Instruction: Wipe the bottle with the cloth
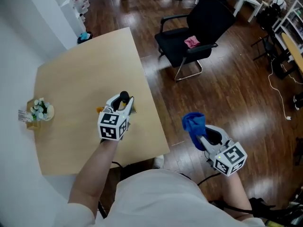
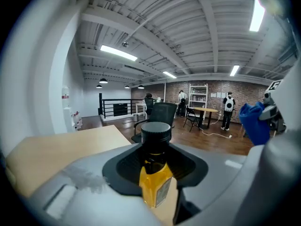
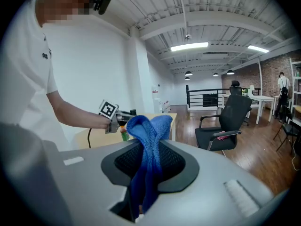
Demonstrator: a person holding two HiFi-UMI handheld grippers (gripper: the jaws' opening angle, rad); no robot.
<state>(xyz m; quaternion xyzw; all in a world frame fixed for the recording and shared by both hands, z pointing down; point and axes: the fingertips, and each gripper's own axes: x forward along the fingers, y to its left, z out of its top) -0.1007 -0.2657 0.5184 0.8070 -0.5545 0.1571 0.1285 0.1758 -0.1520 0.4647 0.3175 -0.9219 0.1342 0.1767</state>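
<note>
- Holding a yellow-bodied bottle [image 2: 155, 180] upright in the left gripper [image 2: 155, 161], jaws drawn nearly together and pressing on its body, with the black cap [image 2: 155, 132] and neck poking out past the tips.
- Gripped low like that, by the look of it, to leave the upper part bare and within reach of a wipe.
- In the head view, placed left of centre in the frame, over the right-hand side of the light wooden table [image 1: 80, 70]; cannot tell whether set down on the top or held just above it.
- Pinching a blue cloth [image 3: 149, 135] in the right gripper [image 3: 148, 166], jaws closed on its folded middle, a bunched end standing up beyond the tips and the rest trailing down between them.
- Bunched forward that way, most likely, to put a soft pad ahead of the hard jaws.
- Kept at the lower right of the head view, off the table and over the dark wooden floor [image 1: 227, 93], well apart from the bottle.
- Turned toward each other: blue cloth at the right edge of the left gripper view, bottle and marker cube at the left of the right gripper view.
- Judged as the approach step: no contact yet between cloth and bottle, wiping not begun.
- Next, probably, closing the gap and rubbing the bunched end over the cap and shoulder.
- Clear of the work: a black office chair [image 1: 199, 27] at upper right, and a small bunch of flowers [image 1: 40, 110] at the table's left edge.
</note>
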